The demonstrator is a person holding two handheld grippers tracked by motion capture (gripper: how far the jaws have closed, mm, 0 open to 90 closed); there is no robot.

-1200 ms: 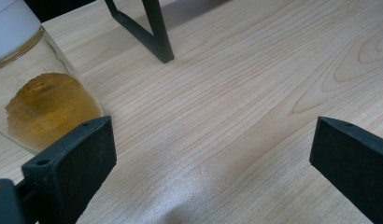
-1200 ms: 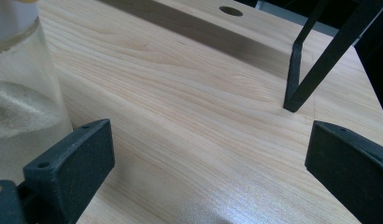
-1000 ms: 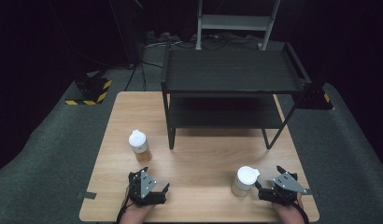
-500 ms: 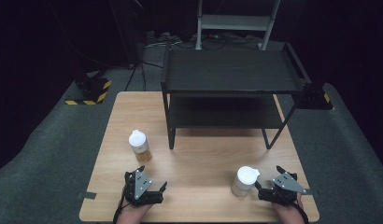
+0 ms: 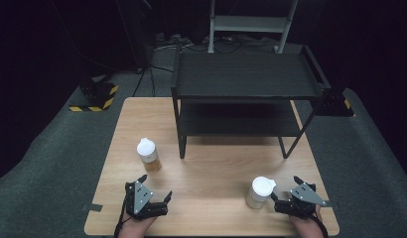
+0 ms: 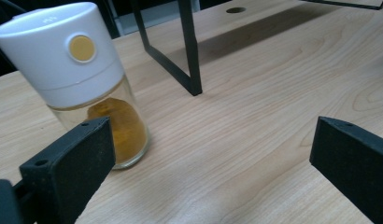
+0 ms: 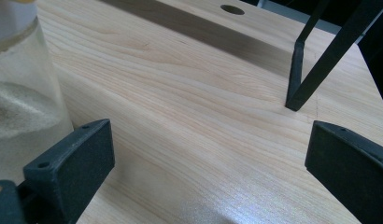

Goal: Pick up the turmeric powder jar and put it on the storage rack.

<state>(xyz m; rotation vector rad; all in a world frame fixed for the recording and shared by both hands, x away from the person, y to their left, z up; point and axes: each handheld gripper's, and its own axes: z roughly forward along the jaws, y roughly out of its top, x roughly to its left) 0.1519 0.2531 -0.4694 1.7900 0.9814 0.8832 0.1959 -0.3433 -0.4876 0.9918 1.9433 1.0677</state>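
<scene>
Since a second ago the left gripper point(image 5: 154, 197) has slid slightly toward the desk's point(image 5: 216, 168) near edge; the right gripper point(image 5: 283, 194) sits just beside the white-capped jar point(image 5: 259, 192). Left gripper view: fingers wide apart, empty, the yellow-powder jar point(image 6: 82, 84) ahead-left. Right gripper view: fingers spread, empty, white-powder jar point(image 7: 21, 93) at left.

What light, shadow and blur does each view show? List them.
High view: lit wooden table, black surroundings, soft overall. Left gripper view: sharp spice jar, rack leg shadow running across the wood. Right gripper view: pale glare patch on the wood near the bottom edge, glass jar cropped at left.
</scene>
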